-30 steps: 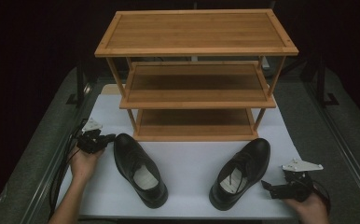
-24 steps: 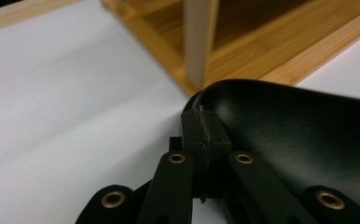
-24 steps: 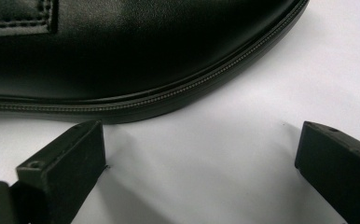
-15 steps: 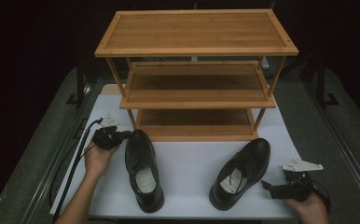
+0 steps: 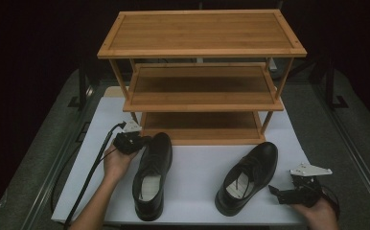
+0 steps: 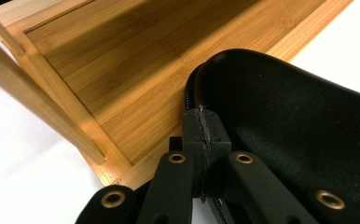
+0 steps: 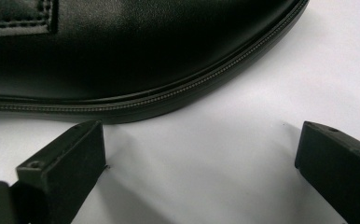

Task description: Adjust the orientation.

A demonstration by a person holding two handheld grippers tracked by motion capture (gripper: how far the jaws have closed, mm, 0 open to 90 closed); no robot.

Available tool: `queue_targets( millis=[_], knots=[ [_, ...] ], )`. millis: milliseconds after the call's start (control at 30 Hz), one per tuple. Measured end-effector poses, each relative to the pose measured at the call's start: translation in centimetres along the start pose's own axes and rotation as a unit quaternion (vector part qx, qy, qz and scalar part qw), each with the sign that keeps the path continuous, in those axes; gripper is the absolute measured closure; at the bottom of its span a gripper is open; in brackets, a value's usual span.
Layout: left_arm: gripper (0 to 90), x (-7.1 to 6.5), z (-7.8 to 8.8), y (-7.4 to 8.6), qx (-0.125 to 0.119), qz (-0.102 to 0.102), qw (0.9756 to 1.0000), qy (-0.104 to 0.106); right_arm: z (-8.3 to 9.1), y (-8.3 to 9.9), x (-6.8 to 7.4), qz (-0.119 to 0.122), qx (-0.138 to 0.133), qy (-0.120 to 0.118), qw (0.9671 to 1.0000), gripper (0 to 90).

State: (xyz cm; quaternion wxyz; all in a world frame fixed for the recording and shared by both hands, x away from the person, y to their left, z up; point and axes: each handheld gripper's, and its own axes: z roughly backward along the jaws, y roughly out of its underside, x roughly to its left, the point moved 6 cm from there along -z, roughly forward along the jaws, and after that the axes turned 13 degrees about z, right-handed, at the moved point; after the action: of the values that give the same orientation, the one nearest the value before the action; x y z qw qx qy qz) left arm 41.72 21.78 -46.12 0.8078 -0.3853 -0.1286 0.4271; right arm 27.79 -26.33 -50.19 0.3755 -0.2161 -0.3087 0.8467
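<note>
High view: a three-tier bamboo shoe rack [image 5: 202, 81] stands at the far middle of the white board [image 5: 197, 167] that covers the table; all three of its shelves are bare, so nothing is stowed yet; both shoes lie on the board in front of it. The left black leather dress shoe [image 5: 152, 175] lies near the board's left side, heel toward the near edge, toe pointing at the rack's lowest shelf [image 5: 200, 124] and just short of its front rail; the right black leather dress shoe [image 5: 248, 177] lies well apart from it toward the near right corner, angled, toe toward the rack. I judge the work to be at its start: the left shoe is lined up with the bottom shelf but not on it; the right shoe is untouched; both are left to place.

The left gripper [image 5: 142, 140] sits at the left shoe's toe, beside the rack's front left leg; in the left gripper view its jaws are pressed fully together with nothing between them, and their joined tips [image 6: 202, 127] rest against the shoe's toe welt [image 6: 280, 121], so it seems to nudge rather than hold.

The right gripper [image 5: 275, 190] rests near the near right corner, just beside the right shoe; in the right gripper view its jaws stand wide apart, empty, on the bare board, close to the sole edge [image 7: 169, 100] without touching.
</note>
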Motion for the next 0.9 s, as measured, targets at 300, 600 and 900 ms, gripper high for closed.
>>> queue_targets(
  millis=[300, 600, 900],
  knots=[
    [90.0, -0.8, 4.0, 2.0, -0.007, 0.011, 0.9998, 0.018, 0.0, 0.0, 0.0, 0.000, 0.000, 0.000, 1.0000, 1.4],
    [90.0, -2.3, 7.4, 6.3, 0.006, 0.017, 0.9988, 0.045, 0.0, 0.0, 0.0, 0.000, 0.000, 0.001, 1.0000, 1.5],
    [90.0, -4.1, 6.9, 9.0, 0.043, 0.000, 0.9967, 0.069, 0.0, 0.0, 0.0, 0.000, 0.000, 0.001, 1.0000, 1.5]
  ],
)
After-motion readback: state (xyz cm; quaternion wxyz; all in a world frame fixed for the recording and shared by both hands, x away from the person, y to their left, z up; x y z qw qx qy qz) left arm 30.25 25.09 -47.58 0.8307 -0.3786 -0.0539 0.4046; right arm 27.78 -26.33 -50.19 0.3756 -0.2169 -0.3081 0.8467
